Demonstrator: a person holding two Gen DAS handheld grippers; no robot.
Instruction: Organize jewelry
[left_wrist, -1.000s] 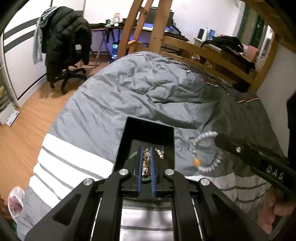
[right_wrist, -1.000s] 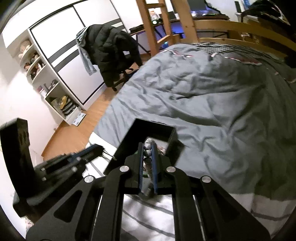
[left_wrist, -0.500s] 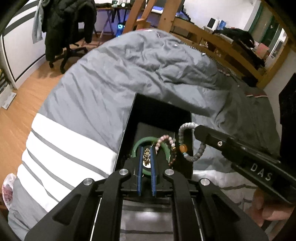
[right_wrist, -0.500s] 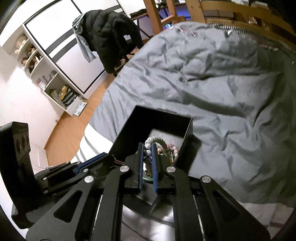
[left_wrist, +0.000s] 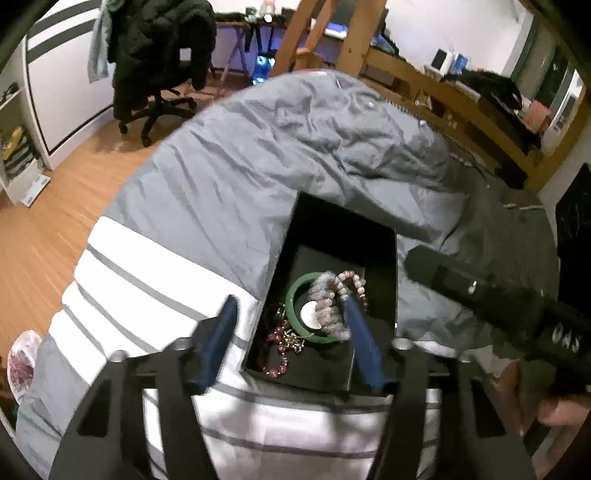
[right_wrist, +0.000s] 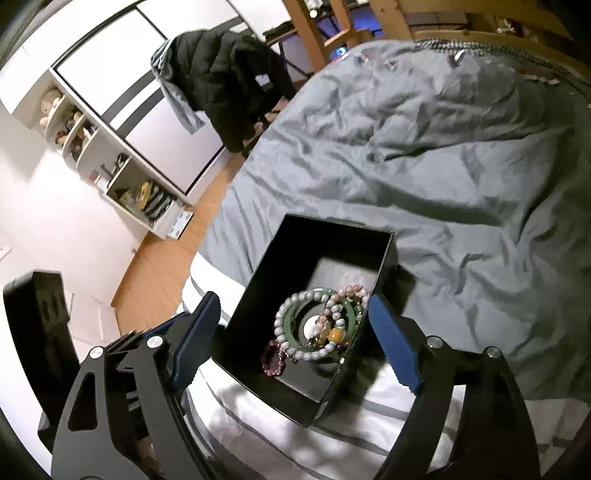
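Observation:
A black open box (left_wrist: 391, 266) (right_wrist: 266, 273) sits on the grey bed cover. Inside lie a green bangle (left_wrist: 295, 295) (right_wrist: 351, 314), a grey bead bracelet with an orange bead (right_wrist: 291, 306) (left_wrist: 325, 299), a pink bead bracelet (left_wrist: 351, 277) (right_wrist: 351, 290), a dark red bead string (left_wrist: 277, 339) (right_wrist: 271, 360) and a gold chain (left_wrist: 291, 341). My left gripper (left_wrist: 291, 343) is open and empty over the box's near end. My right gripper (right_wrist: 295, 347) is open and empty, its fingers astride the box. The right gripper's body (left_wrist: 498, 299) shows at the right in the left wrist view.
The box rests near the bed's foot on a white striped band (left_wrist: 147, 280). A wooden bed frame (left_wrist: 443, 88) runs behind. An office chair with a black jacket (left_wrist: 159, 55) stands on the wood floor at left, beside white shelves (right_wrist: 110, 162).
Both grippers opened. The left let go of the gold chain and the right let go of the grey bead bracelet; both now lie in the box. Both cameras moved closer over it.

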